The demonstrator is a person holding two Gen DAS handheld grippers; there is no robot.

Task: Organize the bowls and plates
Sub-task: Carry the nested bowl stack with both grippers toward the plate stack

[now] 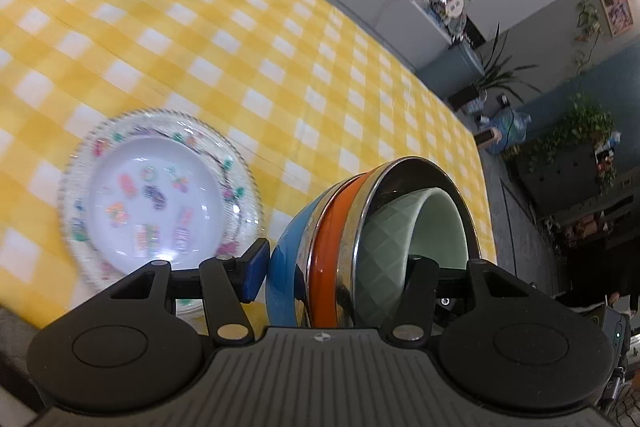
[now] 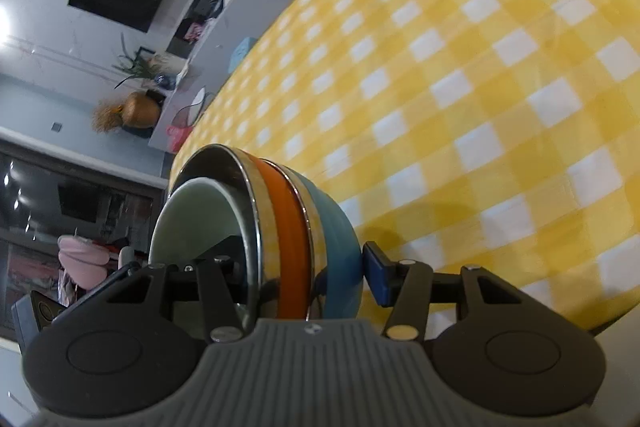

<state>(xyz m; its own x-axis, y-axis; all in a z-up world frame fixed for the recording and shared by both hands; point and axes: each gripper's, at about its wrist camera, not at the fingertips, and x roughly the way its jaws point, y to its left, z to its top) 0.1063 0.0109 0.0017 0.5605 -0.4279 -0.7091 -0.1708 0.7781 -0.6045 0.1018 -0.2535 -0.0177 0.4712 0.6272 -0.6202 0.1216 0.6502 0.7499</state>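
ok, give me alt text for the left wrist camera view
The left gripper holds a nested stack of bowls, blue outermost, then orange, with a pale green one innermost, tipped on edge above a yellow checked tablecloth. A clear plate with colourful motifs lies to the left.

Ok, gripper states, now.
Left gripper: shut on the bowl stack.
Right gripper: shut on the same bowl stack.

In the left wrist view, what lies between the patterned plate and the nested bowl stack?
Only the left tongs' blue pad and a strip of yellow checked tablecloth; nothing else separates the patterned plate from the bowl stack, left wrist view.
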